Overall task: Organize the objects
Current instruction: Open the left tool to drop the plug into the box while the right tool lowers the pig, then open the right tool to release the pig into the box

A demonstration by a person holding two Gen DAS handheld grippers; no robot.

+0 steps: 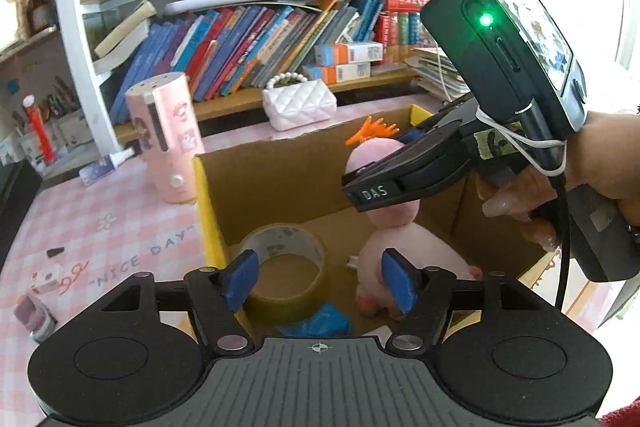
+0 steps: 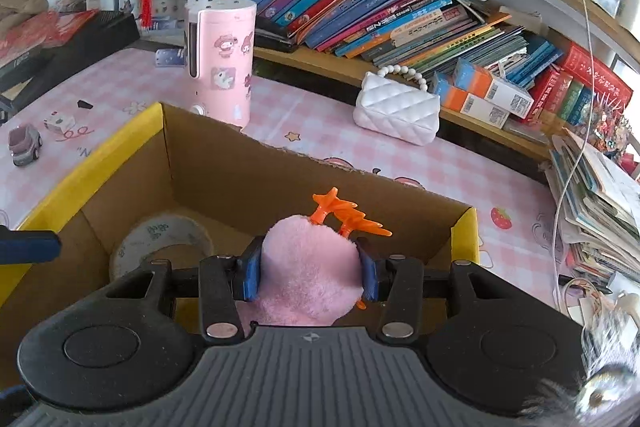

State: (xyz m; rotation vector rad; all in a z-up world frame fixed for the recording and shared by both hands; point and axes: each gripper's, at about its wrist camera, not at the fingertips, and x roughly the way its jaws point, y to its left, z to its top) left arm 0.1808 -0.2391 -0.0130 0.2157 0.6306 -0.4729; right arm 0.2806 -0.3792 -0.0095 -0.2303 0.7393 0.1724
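Observation:
An open cardboard box with yellow edges stands on the pink checked table. A pink plush toy with an orange crest stands upright inside the box. My right gripper is shut on its head, both blue pads pressing into the fur. In the left wrist view one black finger of that gripper crosses the toy's head. A roll of tape lies flat on the box floor beside the toy. My left gripper hangs open over the near side of the box, holding nothing.
A blue crumpled item lies in the box's near corner. Behind the box stand a pink cylinder and a white quilted purse. A small toy car sits at left. Bookshelves line the back; papers are piled at right.

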